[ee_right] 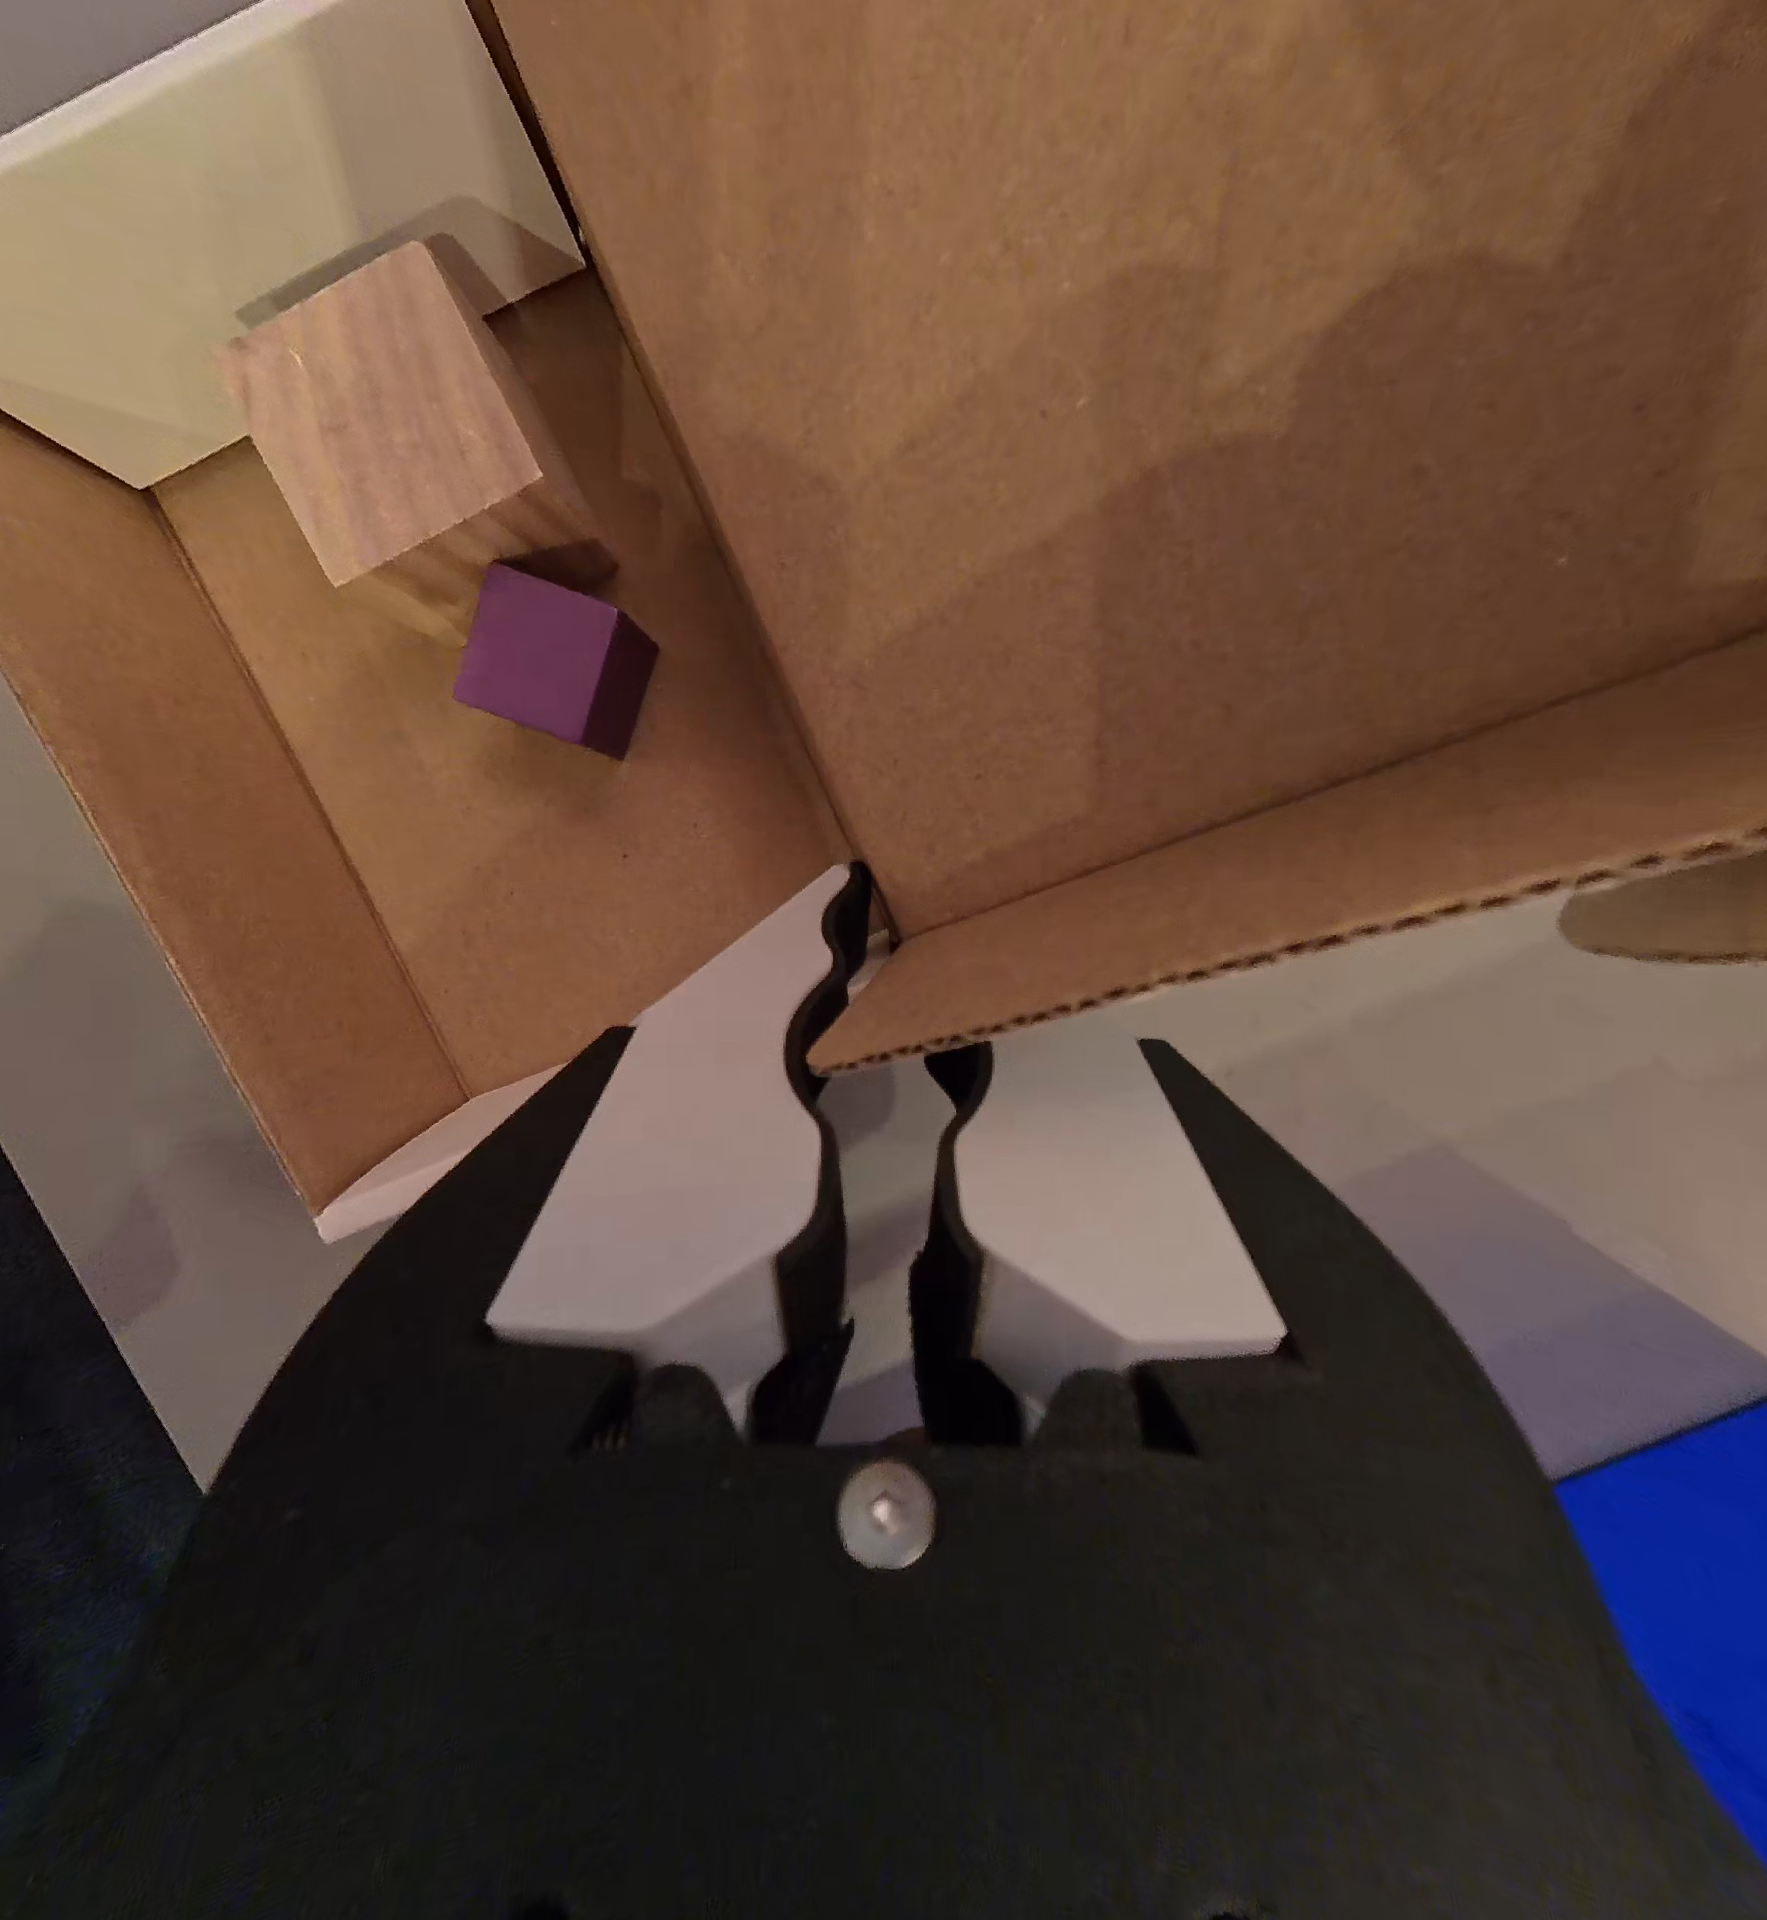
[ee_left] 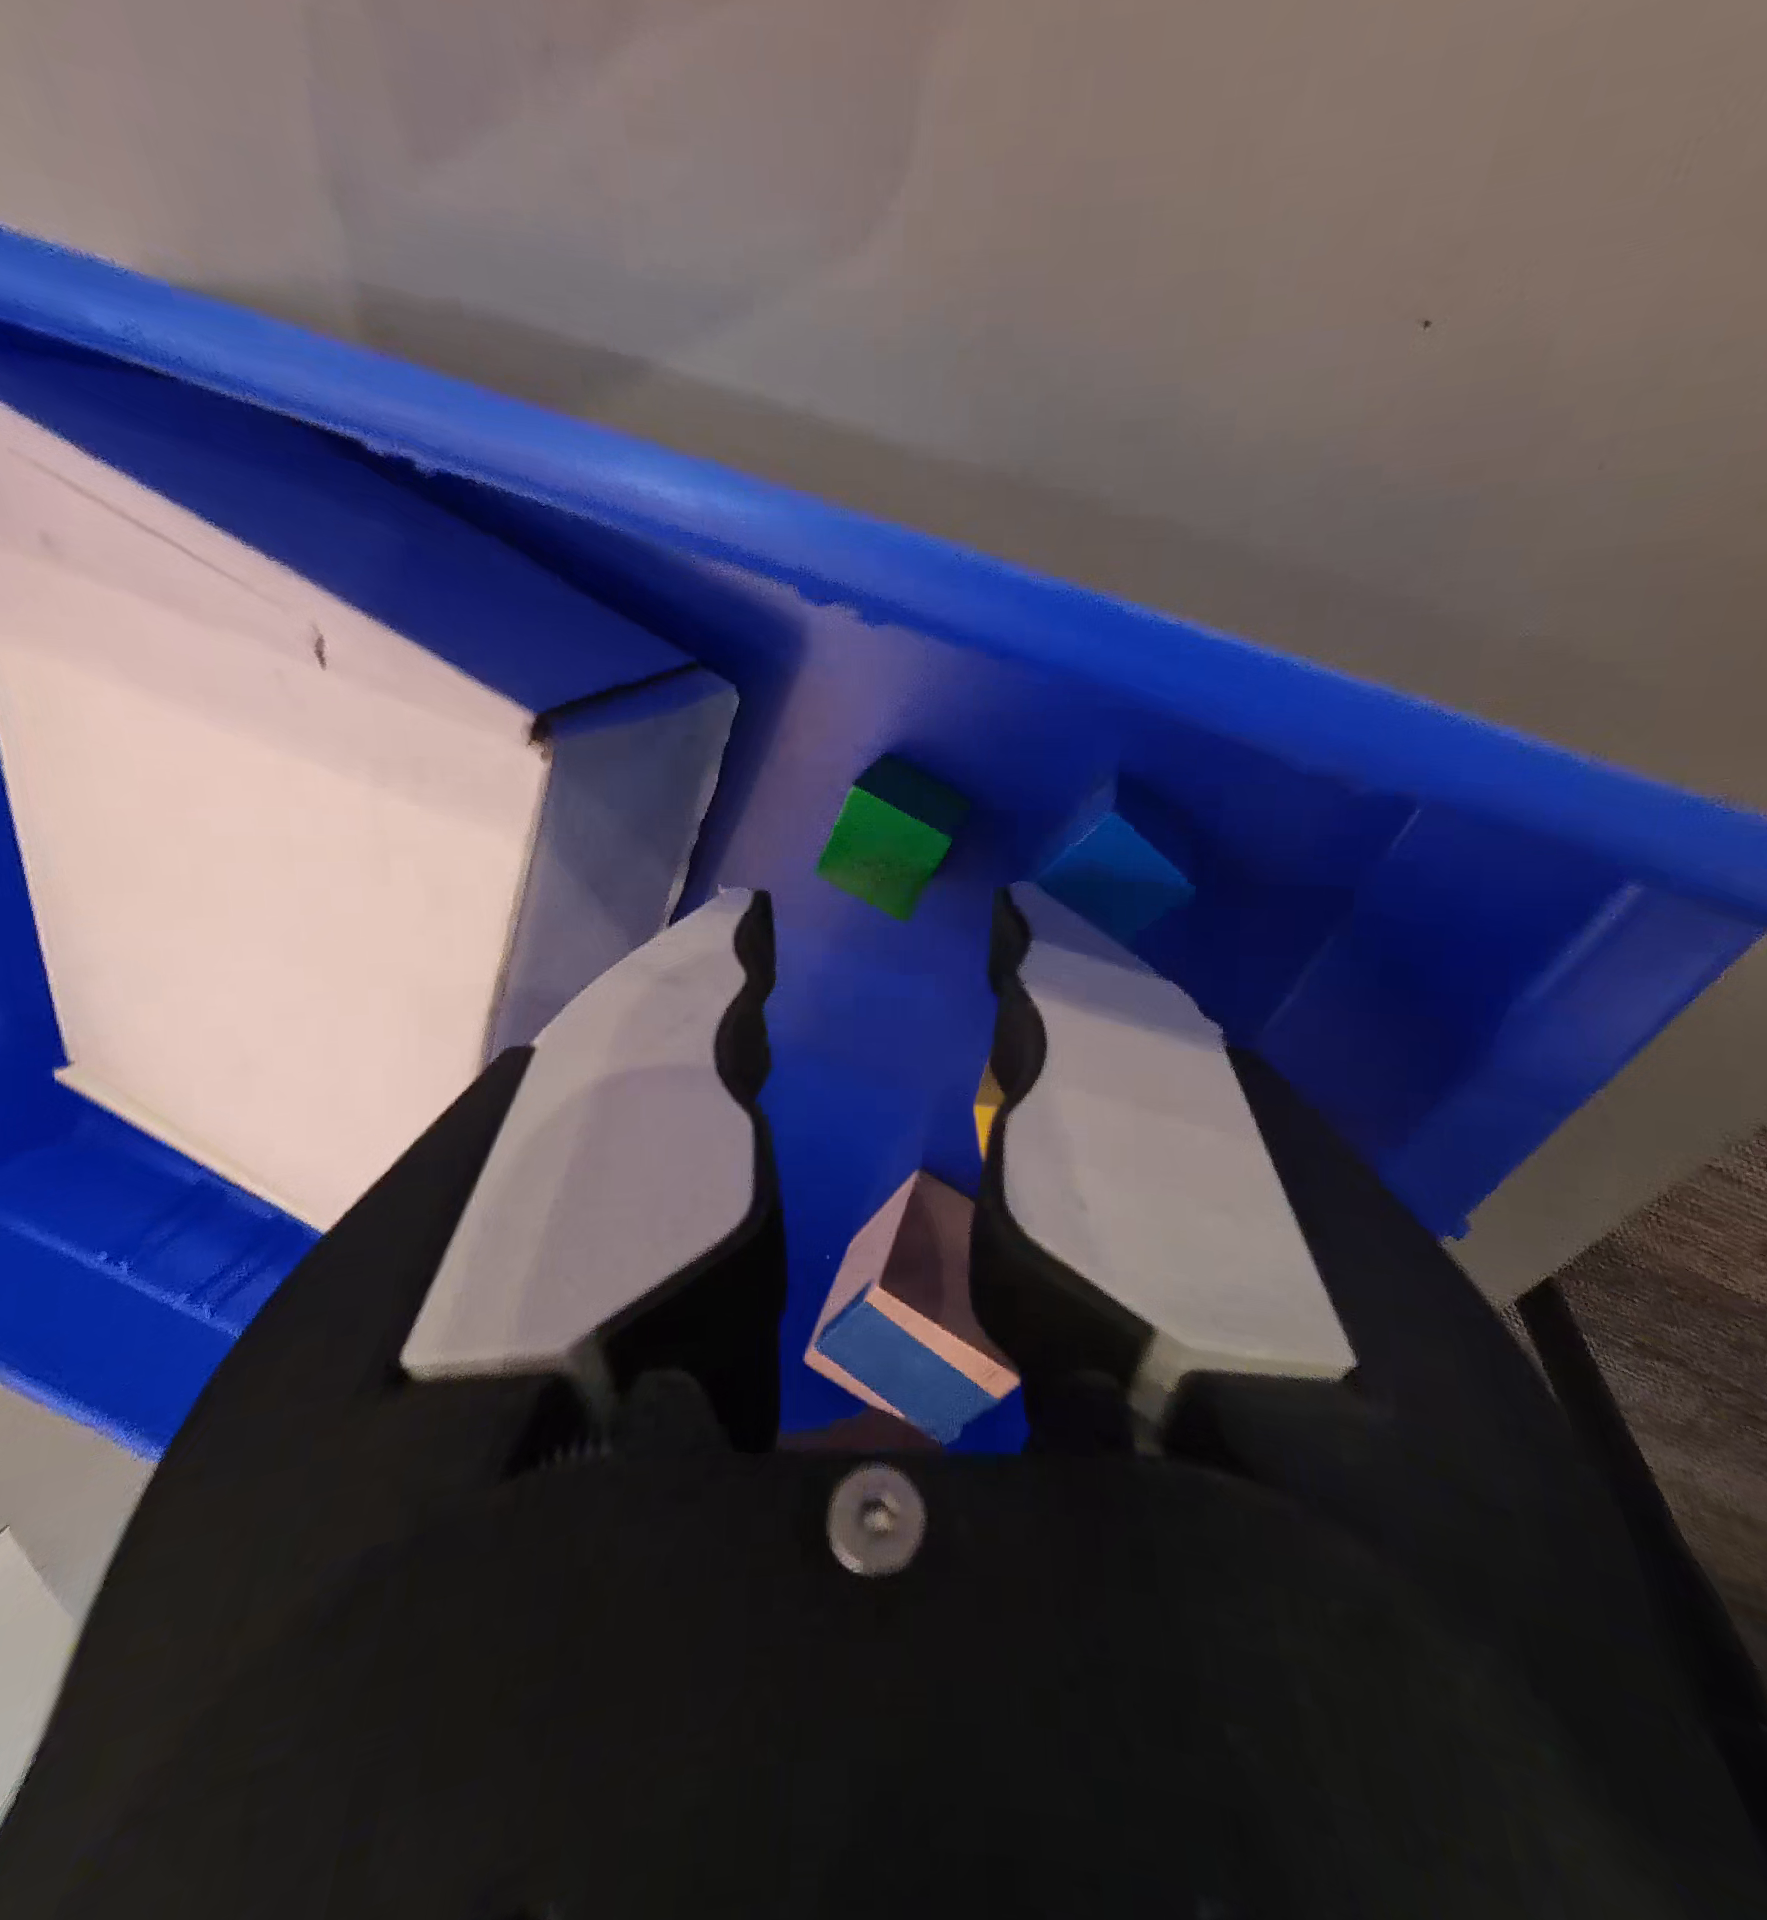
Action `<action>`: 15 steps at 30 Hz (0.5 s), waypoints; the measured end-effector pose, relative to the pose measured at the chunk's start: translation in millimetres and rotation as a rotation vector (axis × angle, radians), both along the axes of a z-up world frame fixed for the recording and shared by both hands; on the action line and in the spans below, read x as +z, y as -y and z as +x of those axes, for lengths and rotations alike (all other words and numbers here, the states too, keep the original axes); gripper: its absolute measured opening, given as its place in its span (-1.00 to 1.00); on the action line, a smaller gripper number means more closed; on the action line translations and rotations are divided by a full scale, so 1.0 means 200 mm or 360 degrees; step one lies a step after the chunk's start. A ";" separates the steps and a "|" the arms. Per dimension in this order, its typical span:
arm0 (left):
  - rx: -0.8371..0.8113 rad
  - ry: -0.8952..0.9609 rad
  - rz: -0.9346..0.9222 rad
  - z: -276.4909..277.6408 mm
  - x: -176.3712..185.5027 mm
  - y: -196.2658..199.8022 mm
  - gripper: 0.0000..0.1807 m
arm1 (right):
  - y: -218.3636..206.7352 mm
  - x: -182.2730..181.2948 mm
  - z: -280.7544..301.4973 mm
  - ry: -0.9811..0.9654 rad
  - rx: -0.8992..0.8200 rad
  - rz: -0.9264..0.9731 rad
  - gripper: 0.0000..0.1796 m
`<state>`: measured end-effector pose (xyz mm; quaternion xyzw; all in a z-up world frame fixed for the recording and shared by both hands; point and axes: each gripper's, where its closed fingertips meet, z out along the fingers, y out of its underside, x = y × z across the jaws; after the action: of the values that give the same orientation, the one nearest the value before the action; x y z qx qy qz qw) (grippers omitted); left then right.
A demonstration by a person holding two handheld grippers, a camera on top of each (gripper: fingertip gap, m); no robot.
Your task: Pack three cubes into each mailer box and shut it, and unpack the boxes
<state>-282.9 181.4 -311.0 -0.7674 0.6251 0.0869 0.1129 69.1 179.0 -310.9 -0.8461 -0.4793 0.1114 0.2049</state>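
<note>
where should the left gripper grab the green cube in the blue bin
Take the green cube across its two free side faces, coming down from above. It sits against the blue bin wall, so the far face is blocked. The open left gripper is already just short of it.

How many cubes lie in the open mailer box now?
2: a plain wooden cube towards the far corner, and a purple cube just in front of it. The raised lid may hide more.
</note>
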 end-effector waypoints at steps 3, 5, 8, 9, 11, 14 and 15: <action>-0.0041 0.0011 -0.0068 0.01 -0.03 0.00 -0.55 | 0.00 0.00 0.00 -0.0005 0.0005 -0.0004 -0.95; -0.0055 0.0008 -0.0107 0.01 -0.05 0.01 -0.53 | 0.00 0.00 0.00 -0.0008 0.0007 -0.0007 -0.95; -0.0042 0.0010 -0.0117 0.00 -0.08 -0.01 -0.53 | 0.00 0.00 0.00 -0.0010 0.0010 -0.0008 -0.95; -0.0039 0.0022 -0.0129 0.00 -0.09 -0.02 -0.56 | 0.00 0.00 0.00 -0.0010 0.0011 -0.0008 -0.95; -0.0032 0.0066 -0.0156 0.02 -0.10 -0.01 -0.69 | 0.00 0.00 0.00 -0.0010 0.0013 -0.0005 -0.95; -0.0007 0.0063 -0.0149 0.01 -0.10 -0.02 -0.73 | 0.00 0.00 0.00 -0.0010 0.0011 -0.0004 -0.95; 0.0006 0.0071 -0.0126 0.00 -0.08 -0.03 -0.75 | 0.00 0.00 0.00 -0.0009 0.0011 -0.0003 -0.95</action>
<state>-282.4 188.1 -327.1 -0.7742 0.6240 0.0451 0.0962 68.3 179.4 -310.8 -0.8444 -0.4814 0.1150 0.2050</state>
